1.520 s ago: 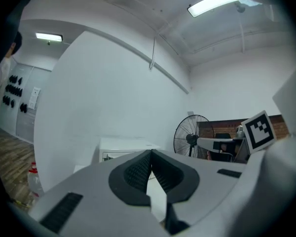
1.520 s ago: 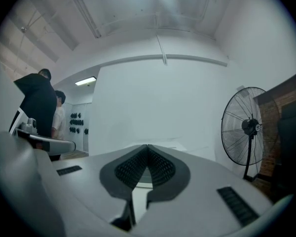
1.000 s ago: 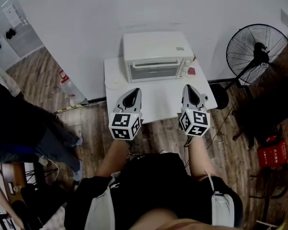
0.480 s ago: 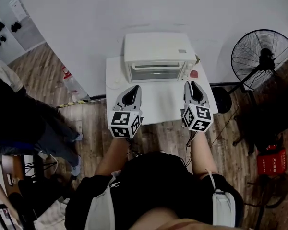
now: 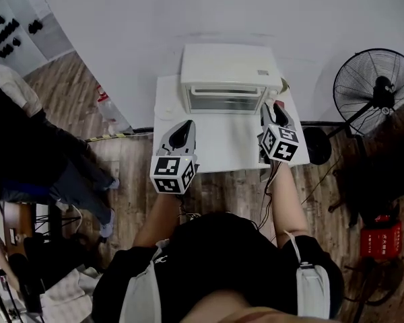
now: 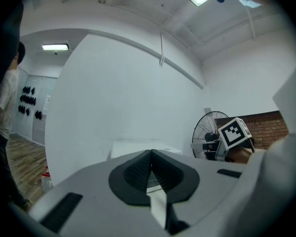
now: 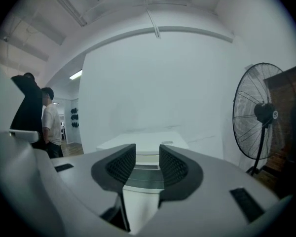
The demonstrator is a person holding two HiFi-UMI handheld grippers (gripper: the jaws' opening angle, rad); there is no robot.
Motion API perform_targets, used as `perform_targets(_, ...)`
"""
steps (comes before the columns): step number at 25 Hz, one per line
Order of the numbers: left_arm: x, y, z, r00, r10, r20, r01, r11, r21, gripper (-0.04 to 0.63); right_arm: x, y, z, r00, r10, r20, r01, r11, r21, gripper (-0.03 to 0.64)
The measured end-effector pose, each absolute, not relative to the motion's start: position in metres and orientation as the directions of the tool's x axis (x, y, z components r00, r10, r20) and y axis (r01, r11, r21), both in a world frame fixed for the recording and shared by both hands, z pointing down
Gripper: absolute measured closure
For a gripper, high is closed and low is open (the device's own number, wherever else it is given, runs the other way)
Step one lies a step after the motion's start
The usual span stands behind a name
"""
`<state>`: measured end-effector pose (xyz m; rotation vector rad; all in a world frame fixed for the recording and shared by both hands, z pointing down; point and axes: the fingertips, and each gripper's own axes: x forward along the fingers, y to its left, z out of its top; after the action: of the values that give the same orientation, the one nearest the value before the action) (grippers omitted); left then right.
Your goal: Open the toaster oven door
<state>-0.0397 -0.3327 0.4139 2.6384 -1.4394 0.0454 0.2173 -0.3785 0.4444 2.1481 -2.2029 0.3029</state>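
Observation:
A white toaster oven (image 5: 229, 69) stands at the back of a small white table (image 5: 215, 150), its glass door (image 5: 225, 101) closed, with a handle bar along the door's top. My right gripper (image 5: 277, 111) is over the table's right side, its tip close to the oven's right front corner. Its jaws are opening, with nothing between them, and in the right gripper view (image 7: 148, 158) the oven (image 7: 144, 149) shows through the gap. My left gripper (image 5: 182, 131) hovers over the table's front left, short of the oven, with its pads (image 6: 138, 169) pressed together and nothing in them.
A standing fan (image 5: 377, 89) is to the right of the table, with a red box (image 5: 380, 237) on the wooden floor nearer me. A person in dark clothes (image 5: 27, 147) stands at the left. A white wall rises right behind the oven.
My right gripper has moved forward and a little right, from the table's front edge up to the oven's right front. The left gripper has barely moved.

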Motion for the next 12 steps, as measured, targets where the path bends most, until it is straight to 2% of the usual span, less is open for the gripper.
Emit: perform_targets(12,-0.063,-0.336,0.423,0.463,-0.877,0.127,-0.886,-0.454,0.096,0.583,0.228,-0.455,0.487,-0.05,-0.944,0.326,-0.996,0.022,-0.089,0.469)
